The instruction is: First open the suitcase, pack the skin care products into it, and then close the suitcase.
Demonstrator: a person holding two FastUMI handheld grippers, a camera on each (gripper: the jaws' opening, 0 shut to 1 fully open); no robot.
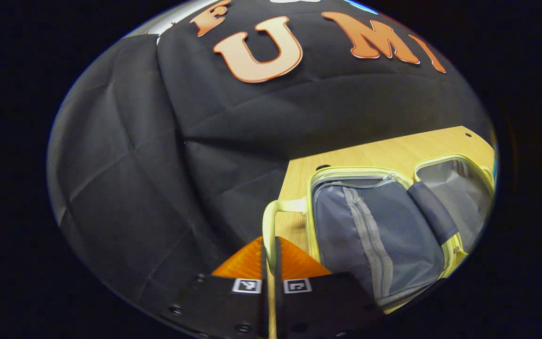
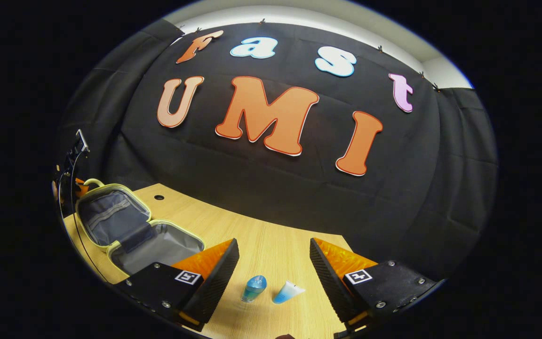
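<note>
My L gripper (image 1: pixel 271 256) is pinched on the handle (image 1: pixel 271 214) of the open suitcase (image 1: pixel 374 226); R gripper (image 2: pixel 273 263) spread wide above 2 skin care products (image 2: pixel 271 289) on table (image 2: pixel 261 240), holding nothing.

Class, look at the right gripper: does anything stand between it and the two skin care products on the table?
Nothing visible does. The right gripper is open, and the bottle and tube lie on bare table between its fingers.

Open tongs (image 2: pixel 273 263) over bottle (image 2: pixel 254 288), tube (image 2: pixel 288 292)
</note>
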